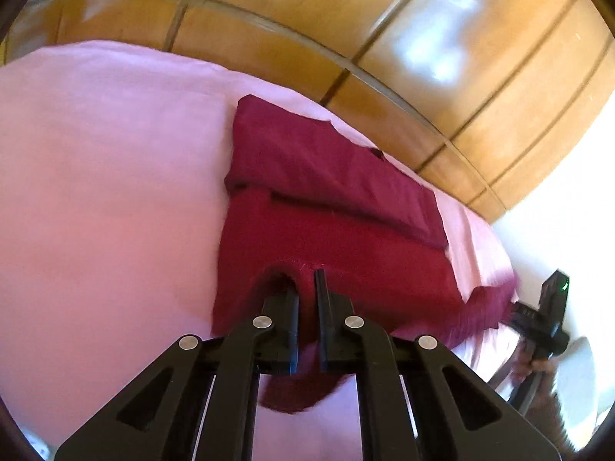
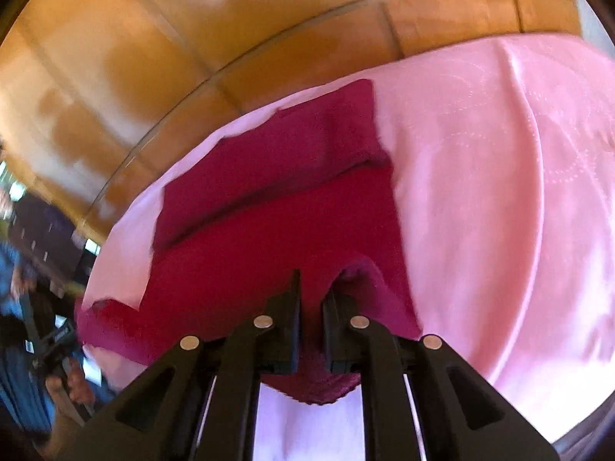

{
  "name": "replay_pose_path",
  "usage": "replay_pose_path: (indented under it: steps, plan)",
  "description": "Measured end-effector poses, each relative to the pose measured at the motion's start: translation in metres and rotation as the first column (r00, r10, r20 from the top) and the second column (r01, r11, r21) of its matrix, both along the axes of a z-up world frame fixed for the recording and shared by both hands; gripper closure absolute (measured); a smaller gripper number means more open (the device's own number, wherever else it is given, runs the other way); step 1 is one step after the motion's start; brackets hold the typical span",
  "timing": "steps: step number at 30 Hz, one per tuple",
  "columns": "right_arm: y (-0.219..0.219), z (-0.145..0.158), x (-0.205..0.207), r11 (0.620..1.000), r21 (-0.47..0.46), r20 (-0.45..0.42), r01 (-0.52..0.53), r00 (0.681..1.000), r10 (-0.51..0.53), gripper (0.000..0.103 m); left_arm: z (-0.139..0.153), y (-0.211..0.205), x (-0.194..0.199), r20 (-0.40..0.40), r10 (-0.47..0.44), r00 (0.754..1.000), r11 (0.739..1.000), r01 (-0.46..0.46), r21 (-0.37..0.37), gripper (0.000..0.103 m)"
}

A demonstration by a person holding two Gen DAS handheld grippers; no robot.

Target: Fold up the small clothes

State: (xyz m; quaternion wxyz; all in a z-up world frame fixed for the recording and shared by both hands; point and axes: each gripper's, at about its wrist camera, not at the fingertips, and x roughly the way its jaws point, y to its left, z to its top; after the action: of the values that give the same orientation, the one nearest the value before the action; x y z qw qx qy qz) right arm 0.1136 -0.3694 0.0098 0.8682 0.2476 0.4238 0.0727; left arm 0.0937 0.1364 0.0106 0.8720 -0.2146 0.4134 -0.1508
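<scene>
A dark red garment lies on a pink sheet, its far part folded over in a flat band. My left gripper is shut on the garment's near left corner, lifted off the sheet, with cloth bunched between the black fingers. In the right wrist view the same red garment spreads ahead, and my right gripper is shut on its near right corner, cloth hanging below the pads. The right gripper also shows at the far right of the left wrist view, the left gripper at the lower left of the right one.
The pink sheet covers a rounded surface that drops off at its far edge. Beyond it is glossy brown tiled floor. A person's hand and blue clothing sit at the left of the right wrist view.
</scene>
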Motion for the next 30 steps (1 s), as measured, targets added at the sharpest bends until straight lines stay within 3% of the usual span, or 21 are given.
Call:
replay_pose_path:
  steps: [3,4,5,6,7,8,12,16,21,22,23,25,26,30]
  plan:
    - [-0.010,-0.008,0.027,0.999,0.006,-0.016,0.039,0.999,-0.039,0.092,-0.002,-0.001,0.038,-0.013,0.027,1.000,0.999,-0.026,0.026,0.096]
    - [-0.013,-0.010,0.034,0.999,0.028,-0.016,0.044,0.999,-0.044,0.084,-0.004,0.002,0.047,-0.028,0.051,0.998,0.998,-0.050,0.027,0.083]
    - [-0.015,-0.010,0.038,0.998,0.031,-0.009,0.048,0.999,-0.047,0.066,-0.004,0.008,0.052,-0.036,0.075,0.997,0.997,-0.074,0.015,0.074]
    - [-0.017,-0.009,0.039,0.998,0.036,0.004,0.049,0.999,-0.049,0.056,-0.002,0.014,0.055,-0.022,0.103,0.994,0.995,-0.104,-0.008,0.053]
    - [-0.019,-0.008,0.039,0.997,0.046,0.019,0.061,0.998,-0.062,0.032,-0.001,0.020,0.055,-0.007,0.127,0.992,0.992,-0.127,-0.015,0.044]
    - [-0.023,-0.007,0.035,0.995,0.069,0.035,0.070,0.997,-0.072,0.019,0.000,0.025,0.056,0.001,0.149,0.989,0.989,-0.149,-0.014,0.042]
    - [-0.034,-0.009,0.007,0.993,0.084,0.046,0.088,0.995,-0.092,0.019,-0.013,0.049,0.041,-0.031,0.176,0.984,0.982,-0.177,-0.067,0.040]
    - [-0.037,-0.029,-0.022,0.995,0.041,-0.004,0.094,0.996,-0.094,0.019,-0.036,0.045,0.017,-0.062,0.122,0.991,0.992,-0.124,-0.024,0.040]
    - [-0.030,-0.047,-0.031,0.996,0.005,-0.031,0.094,0.995,-0.094,0.035,-0.054,0.030,0.000,-0.083,0.068,0.994,0.998,-0.069,-0.014,0.040]
    - [-0.029,-0.047,-0.027,0.996,0.004,-0.026,0.092,0.995,-0.092,0.047,-0.054,0.025,0.002,-0.075,0.060,0.995,0.998,-0.060,0.008,0.041]
    - [-0.027,-0.047,-0.022,0.996,0.008,-0.025,0.085,0.996,-0.084,0.060,-0.054,0.021,0.004,-0.066,0.054,0.996,0.998,-0.053,0.019,0.045]
    - [-0.020,-0.046,-0.016,0.997,-0.021,-0.038,0.073,0.997,-0.074,0.075,-0.059,0.016,0.015,-0.099,0.020,0.995,1.000,-0.020,0.001,0.082]
    - [-0.016,-0.043,-0.015,0.997,-0.038,-0.035,0.062,0.997,-0.063,0.082,-0.060,0.014,0.017,-0.110,0.019,0.994,1.000,-0.018,0.012,0.085]
    - [-0.016,-0.033,-0.025,0.998,-0.037,-0.025,0.050,0.998,-0.051,0.086,-0.054,0.012,0.009,-0.097,0.015,0.995,0.999,-0.011,0.040,0.091]
